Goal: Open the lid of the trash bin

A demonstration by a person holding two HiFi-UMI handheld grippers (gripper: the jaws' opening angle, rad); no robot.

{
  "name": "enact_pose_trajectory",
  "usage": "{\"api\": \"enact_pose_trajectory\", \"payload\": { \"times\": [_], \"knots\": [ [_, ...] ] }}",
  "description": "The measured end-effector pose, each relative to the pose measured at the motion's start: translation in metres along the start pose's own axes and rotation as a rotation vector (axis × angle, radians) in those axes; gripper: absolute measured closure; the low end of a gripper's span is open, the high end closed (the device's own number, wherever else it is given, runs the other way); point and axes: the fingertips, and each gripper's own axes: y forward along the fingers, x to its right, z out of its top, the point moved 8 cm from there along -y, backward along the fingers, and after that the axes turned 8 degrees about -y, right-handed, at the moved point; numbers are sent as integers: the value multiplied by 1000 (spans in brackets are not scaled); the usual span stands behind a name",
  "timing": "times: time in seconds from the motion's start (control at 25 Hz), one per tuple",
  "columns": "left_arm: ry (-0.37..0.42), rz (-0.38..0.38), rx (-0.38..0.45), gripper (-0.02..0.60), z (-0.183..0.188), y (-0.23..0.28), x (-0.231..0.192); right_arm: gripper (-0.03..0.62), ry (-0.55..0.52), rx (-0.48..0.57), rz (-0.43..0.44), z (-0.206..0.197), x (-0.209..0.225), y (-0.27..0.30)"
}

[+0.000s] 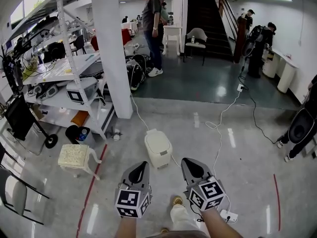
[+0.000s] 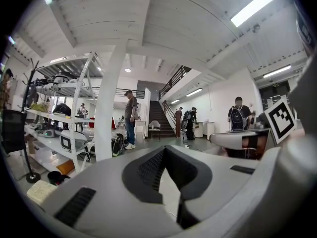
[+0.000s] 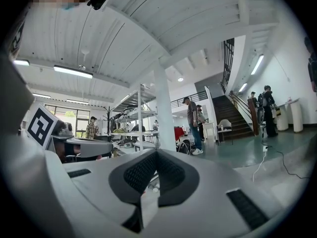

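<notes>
- The trash bin point(image 1: 158, 148) stands on the floor point(image 1: 237, 148) just ahead of both grippers, at 12 o'clock from them. Its lid point(image 1: 156, 138) is down and nothing touches it.
- The left gripper point(image 1: 141, 166) has its jaws closed tip to tip with nothing between them. The right gripper point(image 1: 187, 163) is the same, closed and empty. Brought in like this, neither could pinch the lid's edge. A closed tip would likely skid over the smooth top.
- The bin looks light and stands free. A sideways push or an upward pull on the lid could slide or tip the whole bin unless the other gripper steadies the body.
- I cannot tell from here which side carries the hinge. Lifting at the wrong edge would raise the bin rather than the lid.
- A white cable point(image 1: 139, 114) runs past the bin from 11 o'clock towards 4 o'clock. A shifted bin or a low gripper could snag it.
- A cushioned stool point(image 1: 74, 155) sits at 9 o'clock of the bin, well apart, and is a small risk.
</notes>
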Motion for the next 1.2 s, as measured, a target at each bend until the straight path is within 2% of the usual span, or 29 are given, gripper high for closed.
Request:
{"api": "enact_pose_trajectory", "payload": {
  "times": [0.6,0.92,1.2],
  "knots": [
    [-7,13,-25,594,4,88,-33,559,13,-7,21,-5,58,85],
    [-8,54,-29,594,17,145,-43,559,26,0,54,1,105,134],
    [-11,102,12,594,35,200,-53,559,13,6,83,9,151,174]
  ]
}}
